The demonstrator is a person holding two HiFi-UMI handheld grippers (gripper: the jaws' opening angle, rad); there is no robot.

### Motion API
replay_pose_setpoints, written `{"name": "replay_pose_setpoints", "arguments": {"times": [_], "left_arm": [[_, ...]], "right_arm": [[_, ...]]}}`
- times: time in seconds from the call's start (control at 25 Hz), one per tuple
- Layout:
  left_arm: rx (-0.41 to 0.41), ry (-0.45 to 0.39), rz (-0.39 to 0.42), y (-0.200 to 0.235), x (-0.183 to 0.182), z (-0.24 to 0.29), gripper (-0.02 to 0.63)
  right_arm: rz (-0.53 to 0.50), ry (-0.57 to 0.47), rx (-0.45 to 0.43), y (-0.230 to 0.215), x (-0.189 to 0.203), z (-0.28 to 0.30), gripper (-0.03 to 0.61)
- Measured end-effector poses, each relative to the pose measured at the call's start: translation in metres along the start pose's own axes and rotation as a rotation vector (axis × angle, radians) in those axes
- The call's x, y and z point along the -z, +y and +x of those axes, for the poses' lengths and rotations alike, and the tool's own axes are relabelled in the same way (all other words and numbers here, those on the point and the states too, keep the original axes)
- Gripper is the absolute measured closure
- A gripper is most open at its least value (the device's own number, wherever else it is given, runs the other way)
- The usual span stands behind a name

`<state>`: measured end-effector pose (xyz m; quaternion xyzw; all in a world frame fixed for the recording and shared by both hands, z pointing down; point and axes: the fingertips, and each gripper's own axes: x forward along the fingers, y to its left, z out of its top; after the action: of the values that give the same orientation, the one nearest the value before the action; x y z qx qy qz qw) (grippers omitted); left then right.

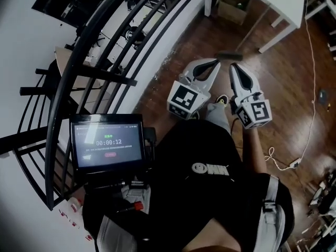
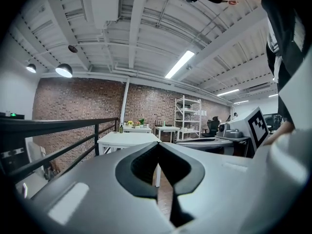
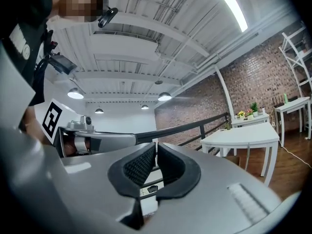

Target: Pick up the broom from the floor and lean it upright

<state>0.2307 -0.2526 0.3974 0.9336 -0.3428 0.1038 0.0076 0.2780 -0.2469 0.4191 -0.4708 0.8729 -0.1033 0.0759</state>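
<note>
A dark broom head lies on the wooden floor just beyond both grippers, and its thin handle seems to run up and right toward the white table. My left gripper is held level at waist height, jaws shut, nothing between them. Close beside it on the right, my right gripper is also shut and empty. Both point forward over the floor, well above the broom. Each gripper view shows the other gripper alongside, and neither shows the broom.
A black metal railing curves along the left. A white table stands ahead with a cardboard box under it. A white cable and power strip lie on the floor at right. A timer screen hangs on the person's chest.
</note>
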Motion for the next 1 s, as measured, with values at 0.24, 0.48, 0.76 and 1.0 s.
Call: {"name": "replay_pose_setpoints", "arguments": {"times": [0.24, 0.48, 0.76, 1.0], "left_arm": [[-0.020, -0.013, 0.001, 0.006, 0.002, 0.001, 0.598], [-0.029, -0.026, -0.027, 0.006, -0.007, 0.004, 0.598], [-0.016, -0.070, -0.033, 0.005, -0.010, 0.011, 0.598], [-0.007, -0.064, -0.048, 0.005, -0.012, 0.008, 0.598]], "right_arm": [[0.001, -0.012, 0.016, -0.010, -0.003, 0.000, 0.569], [-0.007, 0.000, 0.003, -0.014, -0.009, 0.003, 0.569], [-0.071, 0.012, 0.002, -0.016, -0.007, 0.009, 0.569], [-0.067, 0.012, -0.005, -0.014, -0.010, 0.014, 0.568]]}}
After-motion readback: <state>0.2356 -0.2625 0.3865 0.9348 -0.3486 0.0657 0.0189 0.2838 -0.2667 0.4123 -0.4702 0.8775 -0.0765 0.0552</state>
